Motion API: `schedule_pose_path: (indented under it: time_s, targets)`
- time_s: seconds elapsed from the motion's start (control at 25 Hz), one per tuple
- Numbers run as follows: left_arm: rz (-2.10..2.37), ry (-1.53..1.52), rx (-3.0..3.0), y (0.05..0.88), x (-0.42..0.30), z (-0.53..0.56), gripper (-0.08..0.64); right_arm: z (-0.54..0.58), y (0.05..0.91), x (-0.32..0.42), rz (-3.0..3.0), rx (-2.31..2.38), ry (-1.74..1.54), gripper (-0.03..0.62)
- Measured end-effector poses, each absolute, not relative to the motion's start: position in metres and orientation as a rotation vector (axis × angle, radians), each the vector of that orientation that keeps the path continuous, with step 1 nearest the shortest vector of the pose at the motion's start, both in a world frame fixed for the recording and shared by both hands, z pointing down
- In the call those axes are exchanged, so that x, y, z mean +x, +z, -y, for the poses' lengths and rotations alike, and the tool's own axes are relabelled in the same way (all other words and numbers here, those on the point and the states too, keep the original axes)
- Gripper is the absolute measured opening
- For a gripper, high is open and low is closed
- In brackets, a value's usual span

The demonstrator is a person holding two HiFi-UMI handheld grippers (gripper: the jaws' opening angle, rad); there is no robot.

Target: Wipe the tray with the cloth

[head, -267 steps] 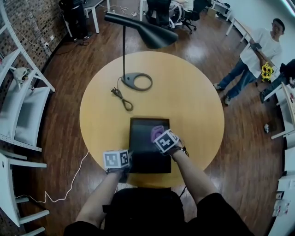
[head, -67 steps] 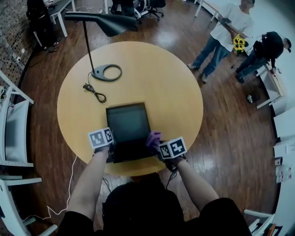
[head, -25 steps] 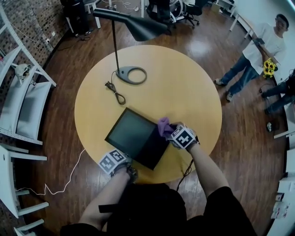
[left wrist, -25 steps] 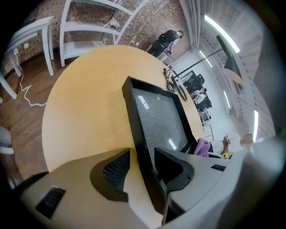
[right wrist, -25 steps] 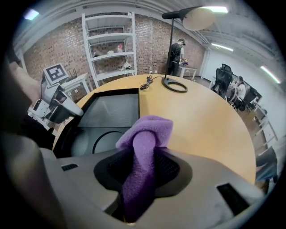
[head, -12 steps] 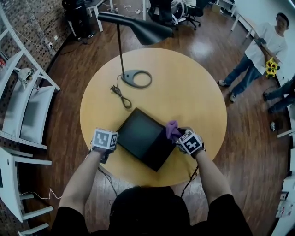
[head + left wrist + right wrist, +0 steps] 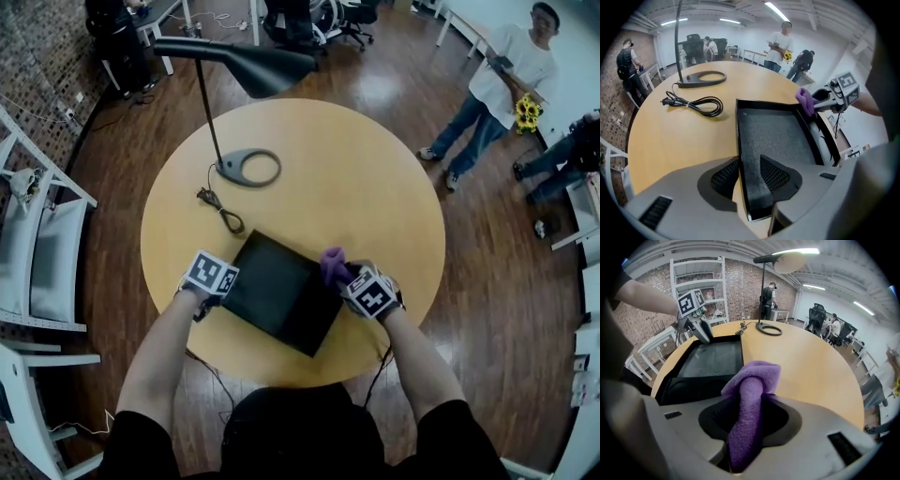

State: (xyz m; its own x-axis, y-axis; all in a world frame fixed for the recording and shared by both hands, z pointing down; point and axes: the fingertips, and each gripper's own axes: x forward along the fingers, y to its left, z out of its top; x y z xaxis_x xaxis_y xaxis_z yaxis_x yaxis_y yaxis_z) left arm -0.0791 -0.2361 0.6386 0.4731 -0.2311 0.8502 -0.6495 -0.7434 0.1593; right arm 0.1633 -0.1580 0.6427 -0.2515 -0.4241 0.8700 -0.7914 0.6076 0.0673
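Lying askew on a round yellow table (image 7: 356, 187), black rectangular tray (image 7: 281, 295), its rim pinched by the left gripper (image 7: 749, 174), jaws just closed onto it, purple fleece cloth (image 7: 752, 380) clamped in the right gripper (image 7: 747, 418) at the tray's right edge.

Dark plank floor (image 7: 487, 309) all round. Round yellow table (image 7: 356, 178) in the middle, black lamp (image 7: 253, 70) near its far left edge, cord (image 7: 220, 211) coiled beside the base. White shelves (image 7: 42, 258) against a brick wall (image 7: 37, 56) at left. Office chairs (image 7: 286, 19) at the far end. Strip lights (image 7: 801, 251) lit overhead.
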Motion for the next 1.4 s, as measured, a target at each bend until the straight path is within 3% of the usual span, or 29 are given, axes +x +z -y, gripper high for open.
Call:
schedule_pose_path:
  time_s: [0.12, 0.32, 0.56, 0.92, 1.4]
  targets:
    - [0.792, 1.240, 2.239, 0.644, -0.085, 0.243, 0.035, 0.158, 0.641, 0.163, 1.881, 1.008, 0.500, 0.137]
    - [0.877, 1.170, 2.174, 0.645, -0.092, 0.241, 0.029, 0.160, 0.618, 0.167, 1.882, 1.179, 0.530, 0.132]
    - [0.870, 1.083, 2.021, 0.651, -0.104, 0.214, 0.041, 0.138, 0.609, 0.178, 1.838, 1.379, 0.944, 0.132]
    - [0.825, 0.735, 1.868, 0.655, -0.121, 0.152, 0.080, 0.096, 0.646, 0.173, 1.752, 1.488, 1.204, 0.153]
    - [1.217, 0.624, 1.920, 0.645, -0.131, 0.137, 0.064, 0.096, 0.641, 0.168, 1.825, 1.410, 1.146, 0.160]
